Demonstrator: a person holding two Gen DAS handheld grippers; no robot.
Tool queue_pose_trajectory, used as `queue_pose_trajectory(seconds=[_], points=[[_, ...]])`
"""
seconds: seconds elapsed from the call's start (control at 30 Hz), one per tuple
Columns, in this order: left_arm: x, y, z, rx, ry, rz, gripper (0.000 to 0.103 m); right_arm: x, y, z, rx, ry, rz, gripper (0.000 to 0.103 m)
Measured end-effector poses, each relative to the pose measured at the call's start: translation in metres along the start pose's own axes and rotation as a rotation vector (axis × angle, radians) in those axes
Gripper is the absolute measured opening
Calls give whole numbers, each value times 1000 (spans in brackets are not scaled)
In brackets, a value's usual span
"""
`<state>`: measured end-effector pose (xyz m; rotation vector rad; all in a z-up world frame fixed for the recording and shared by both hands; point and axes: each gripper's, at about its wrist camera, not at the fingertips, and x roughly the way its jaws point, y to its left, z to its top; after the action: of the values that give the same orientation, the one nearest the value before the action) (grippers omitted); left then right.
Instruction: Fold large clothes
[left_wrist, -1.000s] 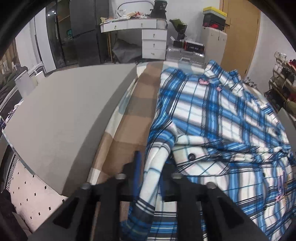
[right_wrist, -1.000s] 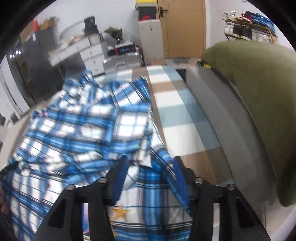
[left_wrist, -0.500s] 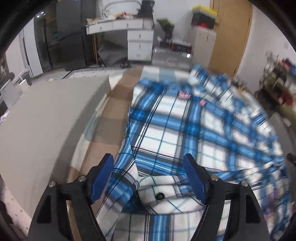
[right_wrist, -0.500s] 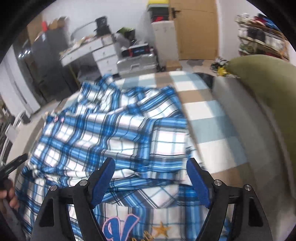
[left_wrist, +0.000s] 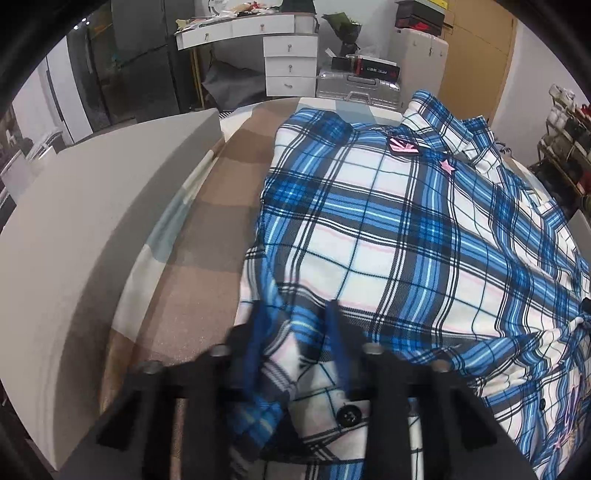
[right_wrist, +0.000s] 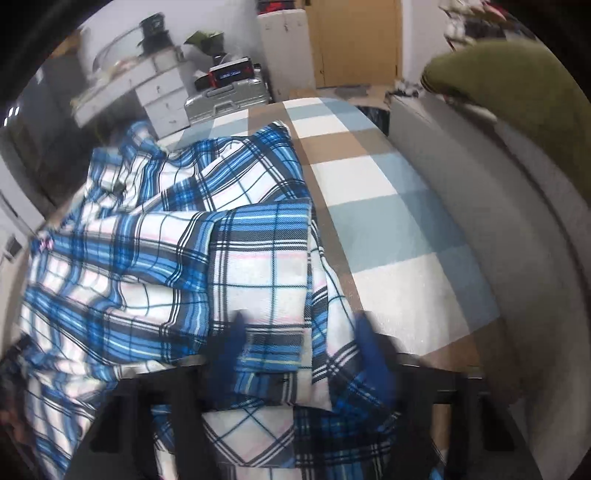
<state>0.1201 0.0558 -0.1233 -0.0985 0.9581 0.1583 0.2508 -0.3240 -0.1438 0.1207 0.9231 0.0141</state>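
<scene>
Left wrist view: plaid shirt (left_wrist: 388, 229) lies spread on the checked bed cover (left_wrist: 207, 229), back panel up, collar end toward the white drawers (left_wrist: 291, 62). Both sleeves look already laid in over the body — a buttoned cuff sits at the near hem, and in the right wrist view a folded sleeve panel lies along the shirt's (right_wrist: 177, 236) edge beside the bare cover (right_wrist: 388, 221). Still to do, by my reading: lifting the hem up toward the collar, then any final halving. Left gripper (left_wrist: 295, 332) is closing, cloth bunched between its blue fingers; right gripper (right_wrist: 299, 343) is closing too, hem fabric between the fingers, pads not clearly pressing yet. Against half a second back — both stood wide apart above the shirt; now each has narrowed and dropped onto the near hem.
</scene>
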Motion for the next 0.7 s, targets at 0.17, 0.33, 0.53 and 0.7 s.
queue_pose_trajectory(seconds=[0.17, 0.33, 0.53, 0.7], points=[[-3, -1, -5, 33, -16, 8, 11, -4, 2, -4, -39, -14, -4, 21], [-12, -3, -17, 59, -22, 27, 11, -13, -1, -18, -58, -14, -1, 20], [-21, -1, -30, 66, -21, 14, 11, -27, -5, -36, -71, -11, -4, 21], [-24, 8, -15, -16, -19, -8, 19, -32, -9, -23, -24, 6, 19, 31]])
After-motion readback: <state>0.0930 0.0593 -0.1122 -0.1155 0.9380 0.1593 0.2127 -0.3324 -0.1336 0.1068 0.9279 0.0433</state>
